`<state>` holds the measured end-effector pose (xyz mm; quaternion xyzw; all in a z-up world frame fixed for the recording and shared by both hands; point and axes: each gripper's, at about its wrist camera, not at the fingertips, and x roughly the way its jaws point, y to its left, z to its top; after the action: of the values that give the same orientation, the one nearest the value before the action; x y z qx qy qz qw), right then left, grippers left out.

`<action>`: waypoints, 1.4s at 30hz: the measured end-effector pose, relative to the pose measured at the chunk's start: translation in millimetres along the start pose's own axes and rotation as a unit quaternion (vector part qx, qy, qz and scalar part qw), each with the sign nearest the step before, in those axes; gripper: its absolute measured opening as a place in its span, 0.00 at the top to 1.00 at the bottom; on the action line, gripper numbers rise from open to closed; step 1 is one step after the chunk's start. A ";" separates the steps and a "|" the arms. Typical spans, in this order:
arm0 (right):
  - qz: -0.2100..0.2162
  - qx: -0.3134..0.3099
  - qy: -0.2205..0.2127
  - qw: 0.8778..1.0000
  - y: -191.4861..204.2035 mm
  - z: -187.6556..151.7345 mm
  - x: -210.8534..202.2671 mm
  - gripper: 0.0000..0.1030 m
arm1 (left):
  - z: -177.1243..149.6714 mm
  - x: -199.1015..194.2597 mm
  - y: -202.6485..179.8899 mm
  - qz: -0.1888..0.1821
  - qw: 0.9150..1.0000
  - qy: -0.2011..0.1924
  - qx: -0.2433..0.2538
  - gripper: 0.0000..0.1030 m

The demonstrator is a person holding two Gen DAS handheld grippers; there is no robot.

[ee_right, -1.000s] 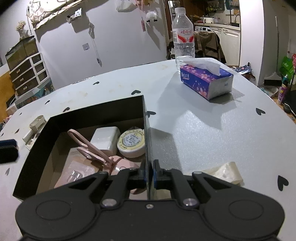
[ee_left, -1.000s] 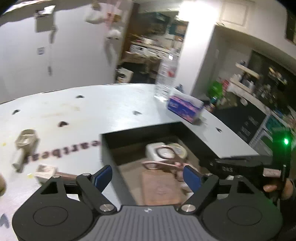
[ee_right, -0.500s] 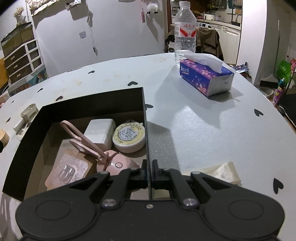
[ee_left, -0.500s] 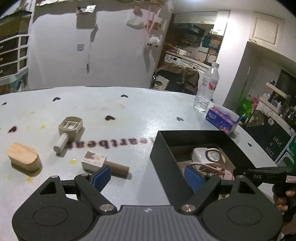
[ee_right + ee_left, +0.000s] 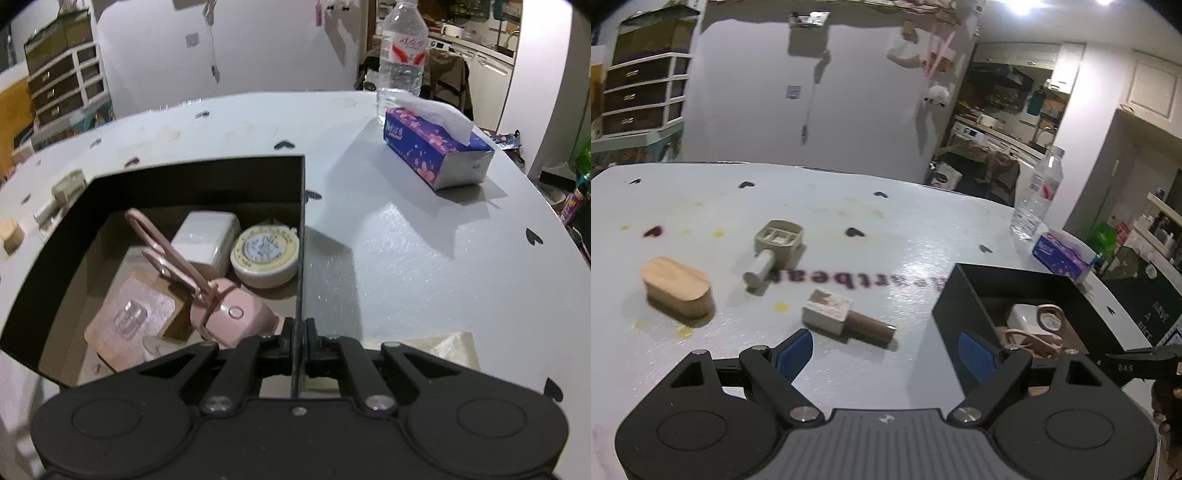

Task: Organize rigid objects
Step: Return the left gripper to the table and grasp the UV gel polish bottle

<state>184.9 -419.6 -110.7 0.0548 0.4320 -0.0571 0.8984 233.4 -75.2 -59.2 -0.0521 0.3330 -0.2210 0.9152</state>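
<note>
My left gripper (image 5: 885, 353) has swung away from over the black open-topped cardboard box (image 5: 962, 319) toward the loose pieces on the white table (image 5: 894, 229), and it hangs there with jaws wide and nothing between them. Just beyond the blue pads lies the small stamp with a pale block head and dark brown wooden handle (image 5: 846, 319), on its side, near me. That reads to me as the next pick. Farther out and left sits the beige plastic square-headed piece with a grey stem (image 5: 774, 251), and far left the rounded light wooden block (image 5: 676, 288), all three well apart from the box.

My right gripper (image 5: 300, 338) is clamped on the box's near right wall (image 5: 301, 236), pads pressed flat on the thin card, steadying it.

Inside the box: a pink eyelash curler (image 5: 207, 291) leaning across the middle, a white rectangular charger-like block (image 5: 207, 238) at the far side, a round cream tin with a printed label (image 5: 266, 254) touching the right wall, and a clear adhesive hook on its pink card backing (image 5: 129, 314) at the near left.

Off to the far right stand a purple tissue box (image 5: 436, 151) and a clear water bottle (image 5: 404, 51).
</note>
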 end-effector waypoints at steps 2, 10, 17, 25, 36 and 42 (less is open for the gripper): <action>-0.001 -0.001 0.002 1.000 0.4 0.4 0.4 0.96 | -1.2 -2.1 5.4 0.006 1.000 -0.001 -0.007 0.16; -0.012 0.006 0.009 1.000 2.6 2.5 1.3 0.97 | -3.4 -6.3 23.4 0.026 0.999 -0.005 -0.034 0.16; -0.018 0.005 0.011 1.000 4.7 3.4 1.8 0.97 | -1.1 -5.9 33.0 0.064 0.997 -0.013 -0.028 0.26; -0.019 0.007 0.008 1.000 4.6 2.5 1.1 0.97 | 1.6 19.5 19.8 0.058 0.997 -0.014 0.046 0.25; -0.016 0.012 0.003 1.000 3.2 0.8 0.2 0.97 | -2.9 80.2 -3.7 0.052 0.992 0.029 0.116 0.04; -0.015 0.011 0.001 1.000 3.0 0.5 -0.1 0.97 | -0.6 96.0 -2.8 0.085 0.986 0.031 0.141 0.02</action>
<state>185.7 -416.7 -110.2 0.0583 0.4330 -0.0757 0.8963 297.3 -119.9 -115.3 0.1129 0.3295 -0.1886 0.9182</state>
